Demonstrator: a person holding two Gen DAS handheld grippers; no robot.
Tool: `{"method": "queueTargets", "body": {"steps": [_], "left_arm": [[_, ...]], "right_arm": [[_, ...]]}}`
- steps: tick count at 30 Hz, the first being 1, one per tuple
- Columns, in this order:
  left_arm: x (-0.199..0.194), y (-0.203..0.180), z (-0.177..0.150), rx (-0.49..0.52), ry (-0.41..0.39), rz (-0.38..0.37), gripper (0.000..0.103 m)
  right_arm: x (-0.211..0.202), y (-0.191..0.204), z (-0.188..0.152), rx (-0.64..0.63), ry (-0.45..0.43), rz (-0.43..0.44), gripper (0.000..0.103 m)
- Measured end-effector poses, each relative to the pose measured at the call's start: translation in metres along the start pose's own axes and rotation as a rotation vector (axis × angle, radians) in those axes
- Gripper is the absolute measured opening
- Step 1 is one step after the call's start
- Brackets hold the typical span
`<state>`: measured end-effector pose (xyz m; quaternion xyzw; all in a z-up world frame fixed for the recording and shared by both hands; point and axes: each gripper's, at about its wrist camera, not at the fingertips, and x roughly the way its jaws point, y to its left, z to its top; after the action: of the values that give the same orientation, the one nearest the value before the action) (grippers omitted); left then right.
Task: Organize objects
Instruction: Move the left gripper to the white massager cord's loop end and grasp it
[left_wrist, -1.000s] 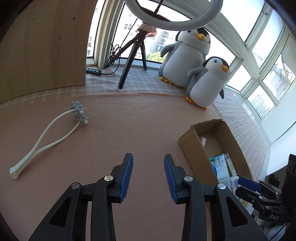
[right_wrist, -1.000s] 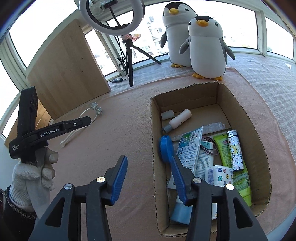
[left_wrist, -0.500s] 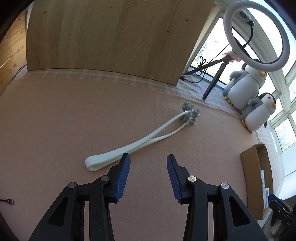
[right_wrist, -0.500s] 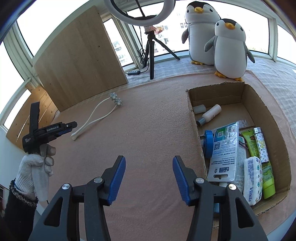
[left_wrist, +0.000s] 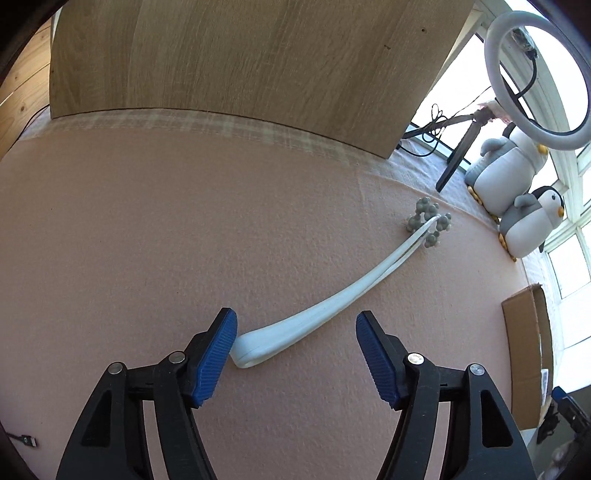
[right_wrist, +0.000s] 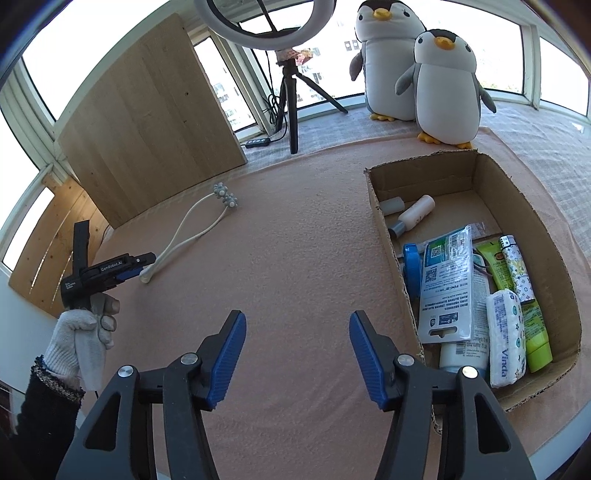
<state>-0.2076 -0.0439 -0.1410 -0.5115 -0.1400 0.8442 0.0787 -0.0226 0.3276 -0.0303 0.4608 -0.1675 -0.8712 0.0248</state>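
Massager: white two-armed roller massager (left_wrist: 325, 310) lies flat on the pink surface (left_wrist: 147, 240), well apart from the cardboard box (right_wrist: 436, 177).
Left tongs (left_wrist: 295, 354): spread, handle end just inside the left pad (not pinched yet).
Right tongs (right_wrist: 297, 354): spread, holding nothing, beside the box.
Technique: centre the pads over the thick looped end, then squeeze, since the thin arms would likely flex.

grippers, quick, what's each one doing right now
Left gripper: open, holding nothing, the white massager's handle end between its fingers.
Right gripper: open, empty, over the pink mat.
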Motion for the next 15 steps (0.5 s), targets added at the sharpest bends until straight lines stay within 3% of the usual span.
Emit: {"method": "queueTargets", "body": {"steps": [8,9,11,15], "left_arm": [[0.013,-0.017,-0.015,0.080,0.033,0.021,0.069],[0.013,-0.019,-0.018,0.090,0.033,0.016,0.067],[0.013,-0.025,-0.023,0.112,0.038,0.017,0.048],[0.010,-0.033,-0.034,0.126,0.027,0.010,0.038]], "right_arm": [[0.001,0.002,-0.003,-0.001,0.003,0.008,0.055],[0.002,0.002,-0.003,-0.001,0.006,0.010,0.055],[0.003,0.003,-0.003,-0.004,0.010,0.015,0.055],[0.007,0.007,-0.005,-0.013,0.019,0.034,0.055]]}}
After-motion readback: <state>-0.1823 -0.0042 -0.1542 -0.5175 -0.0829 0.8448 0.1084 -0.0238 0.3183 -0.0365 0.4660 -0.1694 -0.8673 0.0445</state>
